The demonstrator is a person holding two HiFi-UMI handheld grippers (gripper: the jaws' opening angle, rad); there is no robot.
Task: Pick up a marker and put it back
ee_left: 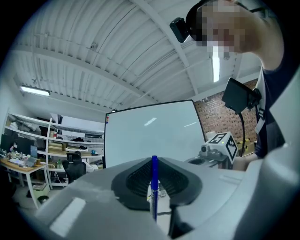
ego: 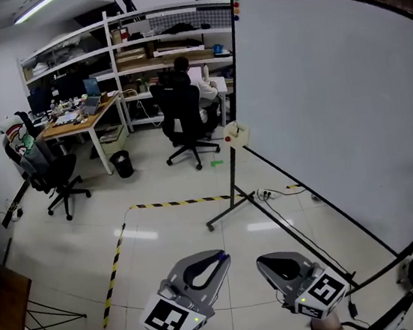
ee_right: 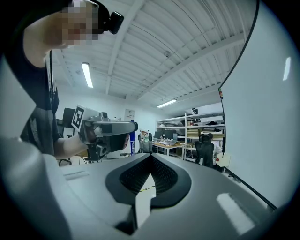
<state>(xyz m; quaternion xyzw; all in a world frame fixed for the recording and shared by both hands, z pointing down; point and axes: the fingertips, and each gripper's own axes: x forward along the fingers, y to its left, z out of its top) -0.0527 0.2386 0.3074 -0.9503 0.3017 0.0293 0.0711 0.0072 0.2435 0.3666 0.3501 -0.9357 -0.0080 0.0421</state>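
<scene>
**Blue Marker Clamped in the Left Hand-Held Gripper Before the Whiteboard**

At the bottom of the head view, the left hand-held gripper (ego: 218,261) and the right hand-held gripper (ego: 269,264) were held side by side, a little apart, both pointing away from the person over the floor (ego: 170,233). The left hand-held gripper's jaws were closed on a blue marker (ego: 222,256), whose end showed at the jaw tips. In the left gripper view the marker (ee_left: 154,187) stood upright across the jaws, pinched between the dark pads near their tips, with its top rising just above them. The right hand-held gripper's jaws were together at the tips, with nothing between them.

A large whiteboard (ego: 334,106) on a dark stand filled the right side of the scene, near both grippers. Yellow-and-black tape (ego: 181,201) marked a corner on the floor beyond them. Well apart, at the far wall, a seated person (ego: 181,88) faced white shelves (ego: 138,49). An empty office chair (ego: 53,173) stood at the left by a cluttered surface (ego: 79,117), and a small black bin (ego: 121,164) stood beside that surface.
</scene>
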